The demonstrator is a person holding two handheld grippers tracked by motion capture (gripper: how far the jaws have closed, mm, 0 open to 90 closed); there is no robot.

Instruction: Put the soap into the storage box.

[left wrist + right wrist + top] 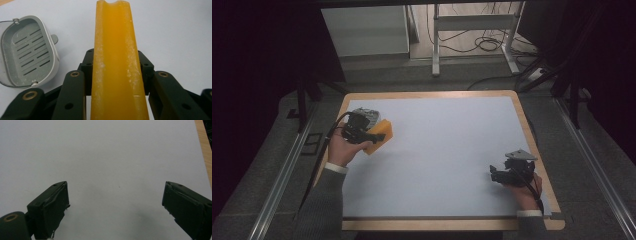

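Note:
A yellow-orange soap bar (115,62) stands on edge between the jaws of my left gripper (116,75), which is shut on it. From above, the soap bar (381,134) and the left gripper (373,136) hang over the table's left side. A grey slotted soap dish (26,52) with a wire handle lies on the white surface just left of the bar; in the high view the dish (367,114) peeks out behind the hand. My right gripper (115,202) is open over bare white surface, and it sits near the right front edge (495,175).
The white mat lies on a wooden-rimmed table (532,135). A strip of that wooden rim (204,147) runs along the right of the right gripper view. Behind the table stand a metal frame (472,35) with cables on the floor and a pale cabinet (364,30).

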